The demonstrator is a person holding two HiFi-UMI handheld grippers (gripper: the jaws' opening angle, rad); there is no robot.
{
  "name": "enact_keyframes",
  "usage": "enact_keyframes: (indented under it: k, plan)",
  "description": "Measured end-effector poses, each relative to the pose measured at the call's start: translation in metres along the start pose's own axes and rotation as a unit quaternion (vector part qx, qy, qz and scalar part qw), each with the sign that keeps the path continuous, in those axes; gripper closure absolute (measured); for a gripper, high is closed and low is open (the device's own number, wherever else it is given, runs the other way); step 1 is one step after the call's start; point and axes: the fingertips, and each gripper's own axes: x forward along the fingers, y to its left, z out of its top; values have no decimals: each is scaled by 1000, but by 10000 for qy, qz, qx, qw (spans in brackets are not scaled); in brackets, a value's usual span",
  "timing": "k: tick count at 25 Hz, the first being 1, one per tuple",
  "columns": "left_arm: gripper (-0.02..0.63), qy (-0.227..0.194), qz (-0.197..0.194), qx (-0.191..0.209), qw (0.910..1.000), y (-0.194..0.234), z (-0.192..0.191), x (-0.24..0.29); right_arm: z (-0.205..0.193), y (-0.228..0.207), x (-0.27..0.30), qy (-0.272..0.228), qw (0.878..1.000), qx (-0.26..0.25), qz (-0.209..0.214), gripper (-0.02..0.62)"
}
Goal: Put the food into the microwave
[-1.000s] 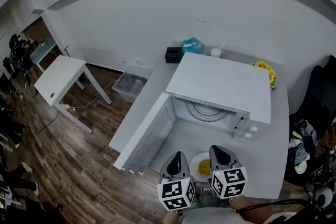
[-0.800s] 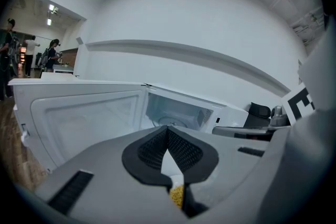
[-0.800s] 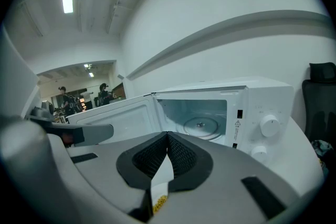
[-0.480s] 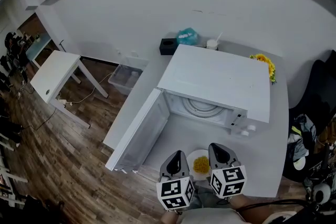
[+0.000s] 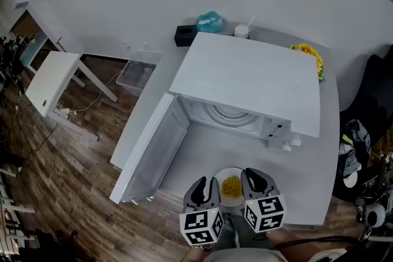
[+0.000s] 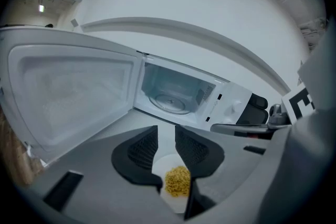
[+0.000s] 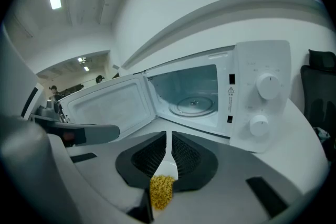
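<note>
The left tool point(image 6: 166, 136) has its jaws opening, the plate point(image 5: 231, 172) showing in the gap, unpinched; the right tool point(image 7: 168, 139) is closed on the plate's rim; the plate, with yellow food point(image 5: 231, 186), is low at the near edge of the bench point(image 5: 307, 175), before the microwave point(image 5: 245, 80); its door point(image 5: 150, 150) stands wide, cavity empty; opening seems done, loading remains.

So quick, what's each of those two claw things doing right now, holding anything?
Left gripper: jaws opening, apart, with the plate of food between them but not gripped.
Right gripper: closed on the plate's rim.
</note>
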Motion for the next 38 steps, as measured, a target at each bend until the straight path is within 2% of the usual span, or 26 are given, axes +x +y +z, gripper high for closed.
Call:
enact_keyframes:
  k: [13, 19, 26, 38]
  plan:
    - [506, 842, 237, -294, 9957, 21, -85, 24, -86, -40, 13, 819, 9955, 388, -266, 537]
    - [506, 1156, 329, -418, 9919, 31, -113, 31, -111, -49, 18, 1053, 9929, 480, -281, 537]
    - [506, 1250, 326, -494, 9904, 30, -127, 37, -131, -54, 19, 1210, 9905, 589, -276, 537]
    - [506, 1359, 403, -685, 9875, 32, -137, 44, -134, -53, 23, 1261, 9897, 634, -232, 538]
